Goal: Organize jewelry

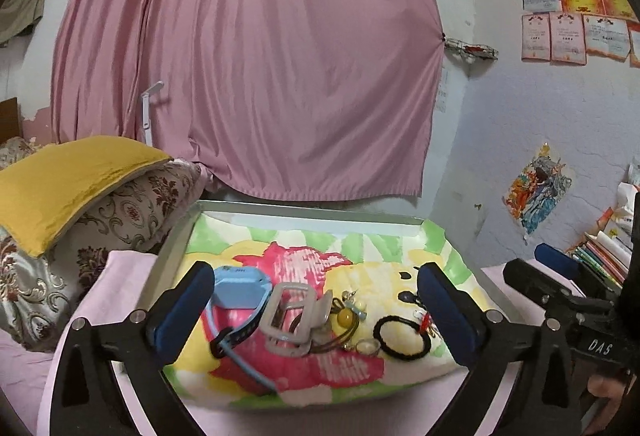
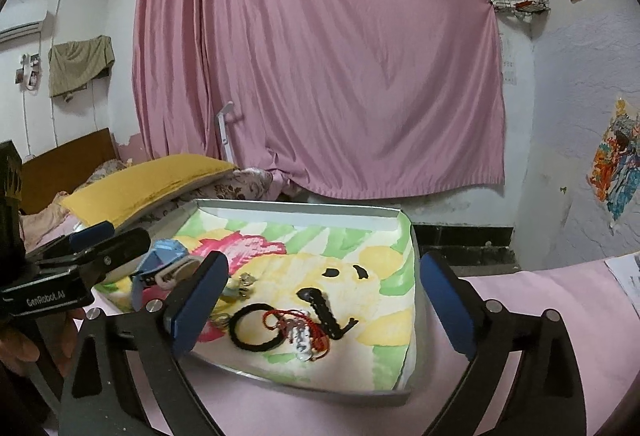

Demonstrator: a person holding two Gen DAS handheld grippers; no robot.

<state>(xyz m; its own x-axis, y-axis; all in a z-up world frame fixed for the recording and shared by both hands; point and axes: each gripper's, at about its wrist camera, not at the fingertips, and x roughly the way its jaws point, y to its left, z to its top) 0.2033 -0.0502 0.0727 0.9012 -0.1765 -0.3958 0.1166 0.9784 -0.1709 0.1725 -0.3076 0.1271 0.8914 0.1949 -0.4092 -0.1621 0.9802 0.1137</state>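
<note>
A shallow grey tray [image 1: 168, 256] [image 2: 300, 205] lined with a flower-print cloth [image 1: 320, 368] lies on a pink sheet. On the cloth lie a blue watch [image 1: 240, 286] [image 2: 164, 254], a pale grey square clip [image 1: 288, 316], a yellow bead piece [image 1: 347, 319], a clear ring [image 1: 366, 347], a black hair tie [image 1: 402, 338] [image 2: 256, 328] and a red cord bracelet [image 2: 296, 324]. My left gripper [image 1: 316, 316] hovers open over the pieces, pressing on none. My right gripper [image 2: 324, 304] is open above the hair tie and red cord, with nothing gripped.
A yellow pillow [image 1: 68, 188] on patterned cushions [image 1: 132, 212] sits left of the tray. A pink curtain [image 1: 248, 56] hangs behind. Books [image 1: 600, 252] are stacked at the right. A hand [image 2: 24, 340] holds the left gripper's handle.
</note>
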